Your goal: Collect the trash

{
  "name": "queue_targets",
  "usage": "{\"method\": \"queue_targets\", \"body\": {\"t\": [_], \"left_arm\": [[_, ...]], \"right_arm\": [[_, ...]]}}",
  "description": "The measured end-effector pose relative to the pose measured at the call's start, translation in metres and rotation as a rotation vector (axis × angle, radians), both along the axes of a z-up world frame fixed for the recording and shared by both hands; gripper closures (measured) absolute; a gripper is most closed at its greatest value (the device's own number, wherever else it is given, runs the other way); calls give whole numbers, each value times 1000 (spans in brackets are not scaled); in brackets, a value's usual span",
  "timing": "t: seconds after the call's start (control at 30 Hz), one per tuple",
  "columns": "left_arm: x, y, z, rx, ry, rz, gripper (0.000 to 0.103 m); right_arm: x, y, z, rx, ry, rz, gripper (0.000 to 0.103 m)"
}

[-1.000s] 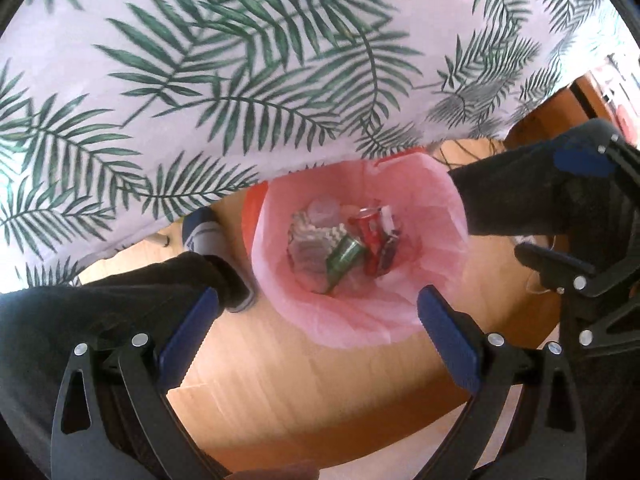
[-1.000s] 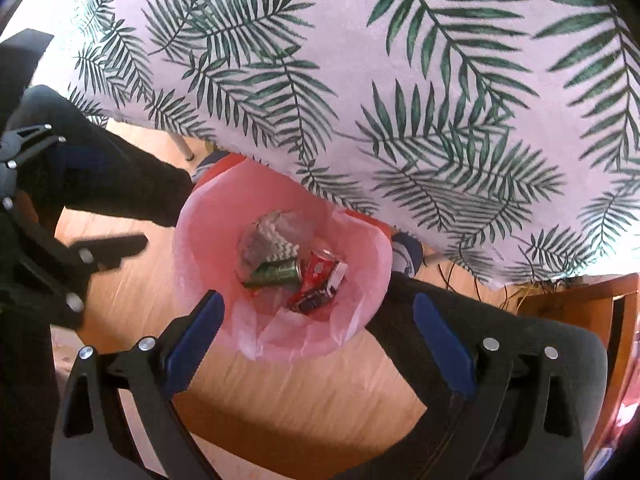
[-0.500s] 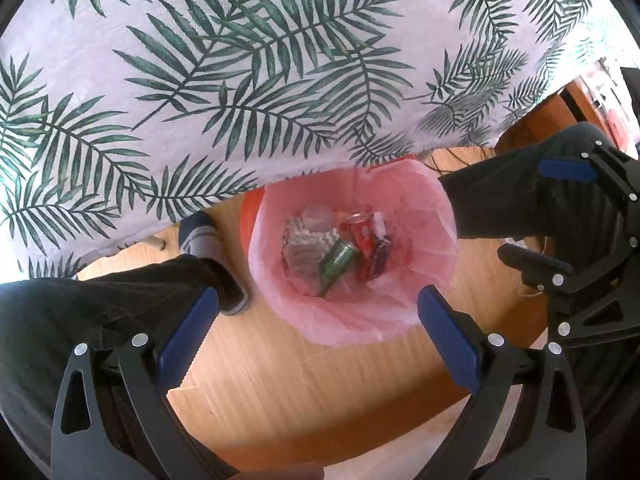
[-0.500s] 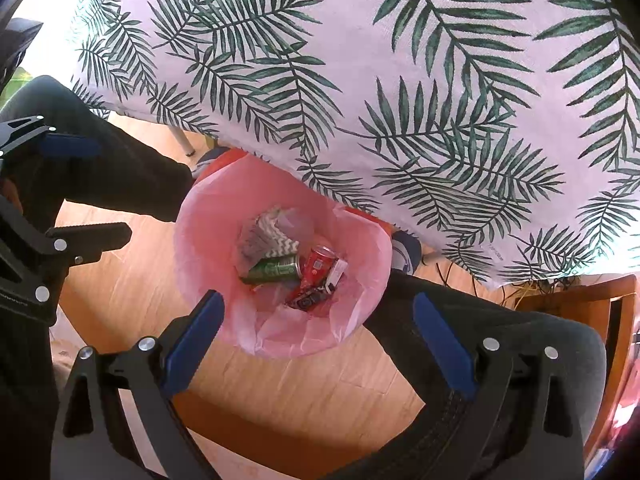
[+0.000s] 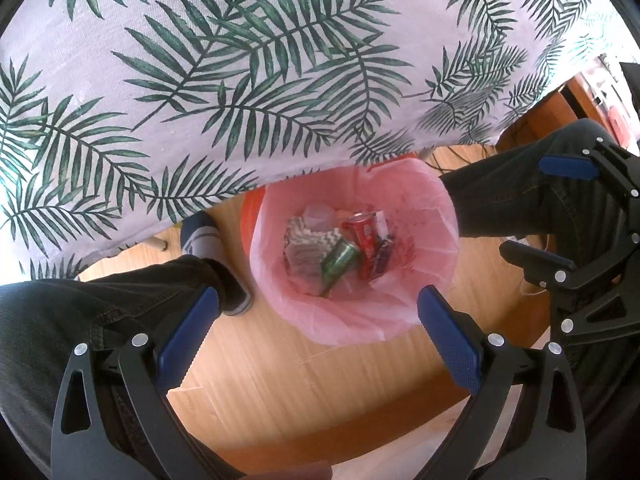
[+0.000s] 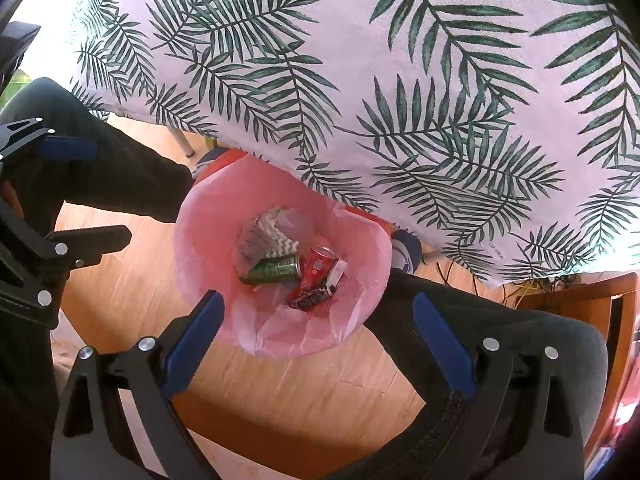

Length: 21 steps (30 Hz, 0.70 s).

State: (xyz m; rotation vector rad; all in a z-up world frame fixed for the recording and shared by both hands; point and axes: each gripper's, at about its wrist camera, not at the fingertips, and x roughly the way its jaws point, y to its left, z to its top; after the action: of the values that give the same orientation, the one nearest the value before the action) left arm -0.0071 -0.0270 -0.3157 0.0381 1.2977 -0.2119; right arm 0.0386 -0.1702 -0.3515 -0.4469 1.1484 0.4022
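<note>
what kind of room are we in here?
Probably a home dining or living area. A table draped in a palm-leaf tablecloth, wood-plank flooring and a small bin with a pink liner holding drink cans sit between the seated person's legs.

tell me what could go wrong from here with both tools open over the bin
1. The pink liner looks loosely draped over the bin's rim, so a dropped piece could drag it down.
2. The tablecloth overhangs the bin's far side; a tool lifting up might snag the cloth.
3. The person's legs and shoe flank the bin closely; a knock could tip it and spill the green can and red can.
</note>
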Motion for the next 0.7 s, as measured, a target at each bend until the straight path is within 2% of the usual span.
{"method": "queue_targets", "body": {"t": [0.7], "left_arm": [[-1, 0, -2, 15, -1, 2, 6]], "right_arm": [[0, 0, -1, -2, 2, 0, 9]]}}
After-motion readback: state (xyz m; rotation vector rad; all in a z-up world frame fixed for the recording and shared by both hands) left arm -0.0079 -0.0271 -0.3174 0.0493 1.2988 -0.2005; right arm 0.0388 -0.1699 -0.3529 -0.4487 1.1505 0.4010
